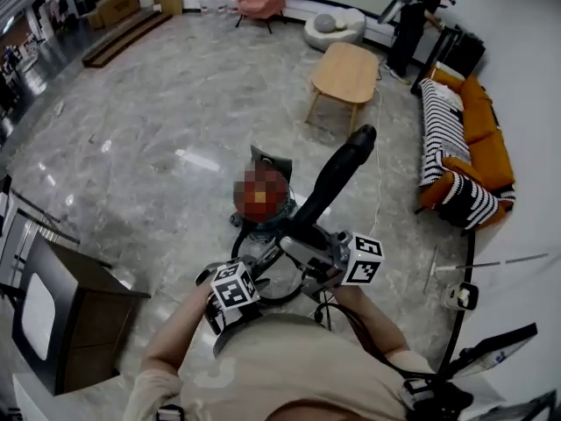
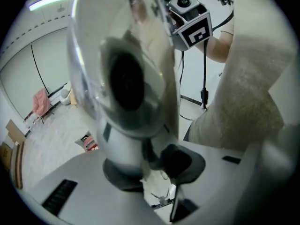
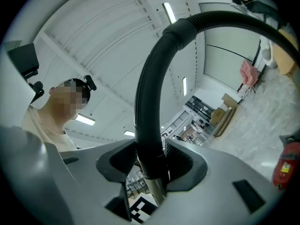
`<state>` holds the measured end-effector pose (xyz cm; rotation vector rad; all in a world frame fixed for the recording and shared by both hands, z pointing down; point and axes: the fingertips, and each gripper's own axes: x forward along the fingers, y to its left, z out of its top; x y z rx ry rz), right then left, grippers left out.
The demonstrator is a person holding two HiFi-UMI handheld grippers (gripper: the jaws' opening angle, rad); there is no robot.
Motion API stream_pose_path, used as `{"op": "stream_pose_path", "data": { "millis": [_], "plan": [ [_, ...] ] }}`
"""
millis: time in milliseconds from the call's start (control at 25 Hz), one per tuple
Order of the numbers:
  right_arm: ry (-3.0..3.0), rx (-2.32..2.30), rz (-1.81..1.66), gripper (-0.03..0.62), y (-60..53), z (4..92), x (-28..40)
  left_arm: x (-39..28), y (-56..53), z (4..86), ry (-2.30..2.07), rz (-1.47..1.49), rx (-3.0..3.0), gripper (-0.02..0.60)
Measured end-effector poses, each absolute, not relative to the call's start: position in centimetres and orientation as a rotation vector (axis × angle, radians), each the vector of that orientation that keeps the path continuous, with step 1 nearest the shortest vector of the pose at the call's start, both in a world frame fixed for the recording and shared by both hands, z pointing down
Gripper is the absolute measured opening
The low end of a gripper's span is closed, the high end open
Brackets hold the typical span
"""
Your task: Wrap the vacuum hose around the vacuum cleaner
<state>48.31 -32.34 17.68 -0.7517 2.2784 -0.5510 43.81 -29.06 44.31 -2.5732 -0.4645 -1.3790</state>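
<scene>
Holding hose (image 1: 337, 178) in both tongs: right gripper (image 3: 151, 165) clamped on black section, left gripper (image 2: 150, 168) pinching grey fitting (image 2: 123, 142). Vacuum cleaner (image 1: 263, 220) on floor just beyond. Coffee table (image 1: 346, 73) far, sofa (image 1: 478, 139) right, cabinet (image 1: 66, 314) near-left.

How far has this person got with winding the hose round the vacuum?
Barely begun. Done: the black hose circles the red vacuum cleaner nowhere that I can see. In hand: the right gripper clamps the hose, holding it raised; the left gripper seems to grip a blurred grey tube. Left: all the winding.
</scene>
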Motion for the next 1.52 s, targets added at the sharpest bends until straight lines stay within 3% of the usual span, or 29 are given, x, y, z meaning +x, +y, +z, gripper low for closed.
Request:
{"op": "stream_pose_path", "data": {
  "millis": [440, 800, 960, 1440, 1520],
  "plan": [
    [2.258, -1.000, -0.529, 0.176, -44.2, 14.3, 45.2, 43.1, -39.6, 41.2, -0.412, -1.171, -2.630, 0.142],
    [2.355, -1.035, -0.426, 0.172, -50.1, 11.5, 44.2, 40.3, -47.9, 38.0, -0.125, -1.117, -2.597, 0.257],
    [2.380, -1.038, -0.365, 0.169, -52.5, 10.5, 45.8, 38.1, -51.3, 35.5, -0.031, -1.083, -2.652, 0.261],
    [2.647, -0.632, -0.327, 0.161, -58.4, 9.8, 48.9, 53.4, -55.7, 33.1, 0.096, -0.987, -2.822, 0.259],
    [2.720, -0.570, -0.346, 0.161, -59.2, 10.0, 49.8, 55.3, -56.6, 33.3, 0.163, -0.993, -2.892, 0.229]
  ]
}}
